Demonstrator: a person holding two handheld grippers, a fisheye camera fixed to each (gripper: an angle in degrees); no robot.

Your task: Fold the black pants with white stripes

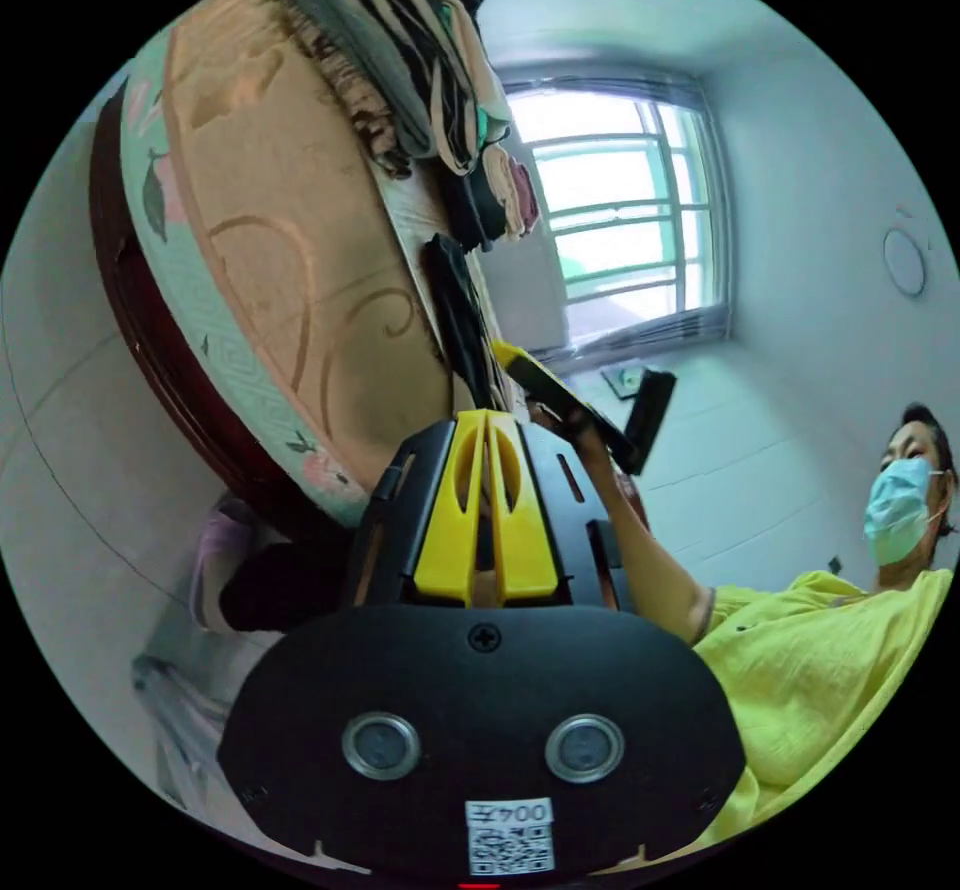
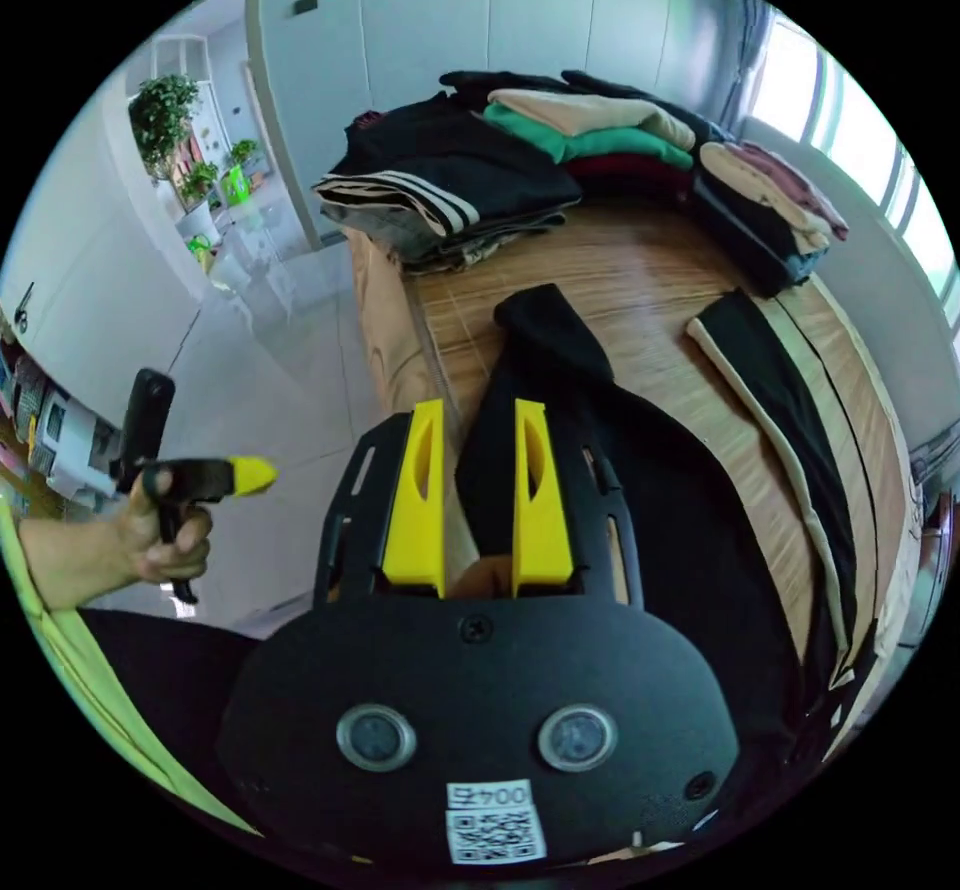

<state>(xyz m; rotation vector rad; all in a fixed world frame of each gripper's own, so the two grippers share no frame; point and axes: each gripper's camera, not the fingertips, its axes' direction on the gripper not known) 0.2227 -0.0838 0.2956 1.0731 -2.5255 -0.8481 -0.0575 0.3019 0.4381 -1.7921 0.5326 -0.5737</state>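
Yellow jaws of the right gripper [image 2: 478, 490] are standing apart, released, just over the near end of the pants [image 2: 640, 490], gripping nothing. These pants are lying on the bed [image 2: 640, 280], their long axis running from the near edge away toward the far side, one leg going straight ahead of the jaws, the striped leg lying to the right. So the right gripper is the nearer one. Out to the left, off the bed, the left gripper [image 1: 487, 430] is hanging with its jaws clenched on nothing. Folded clothes [image 2: 450, 190] are sitting at the far end, not blocking the way.
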